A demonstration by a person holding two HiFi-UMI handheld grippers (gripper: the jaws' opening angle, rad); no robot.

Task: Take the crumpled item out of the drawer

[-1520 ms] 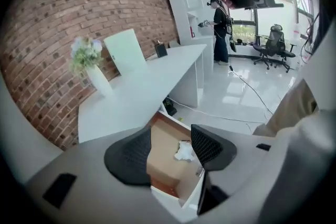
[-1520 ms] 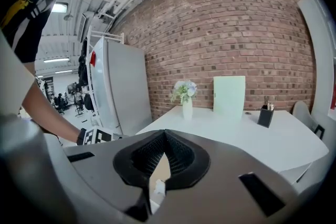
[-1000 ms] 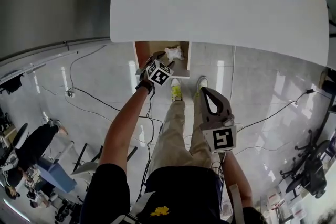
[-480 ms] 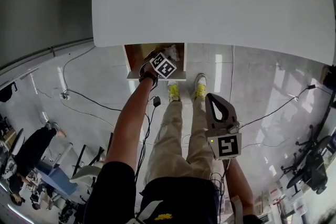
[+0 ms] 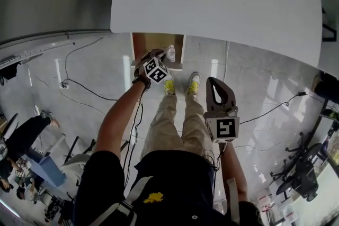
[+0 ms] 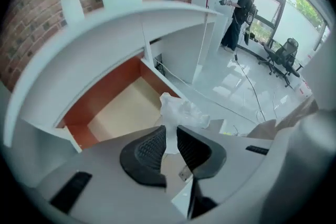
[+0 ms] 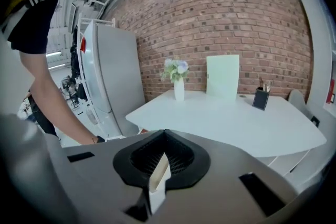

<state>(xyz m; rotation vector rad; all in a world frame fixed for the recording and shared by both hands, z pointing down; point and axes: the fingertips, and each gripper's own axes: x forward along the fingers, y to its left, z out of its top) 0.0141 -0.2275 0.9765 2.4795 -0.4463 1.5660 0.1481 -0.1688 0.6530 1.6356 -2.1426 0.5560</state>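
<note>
**Head view.** The white table fills the top of the picture. Under its near edge a wooden drawer stands open. The left gripper is at the drawer's front, just below the table's edge. The crumpled item, white, sits at the gripper's tip. The right gripper hangs well away from the table, over the person's legs, with its jaws together.

**Left gripper view.** The jaws are closing, and the ribbed pads press on the thin lower part of the crumpled item. The bulk of the item bulges out beyond the tips. Behind it the drawer gapes beneath the table, showing red-brown walls and a pale floor. The item seems to be lifted off that floor, near the drawer's front corner, though the angle makes this hard to be sure of. Far beyond the table a person stands by the windows.

**Right gripper view.** The jaws meet with nothing between them. The table lies ahead. Along its far edge, against the brick wall, stand three things:
- a vase with flowers
- a pale green board
- a dark pen holder
</note>
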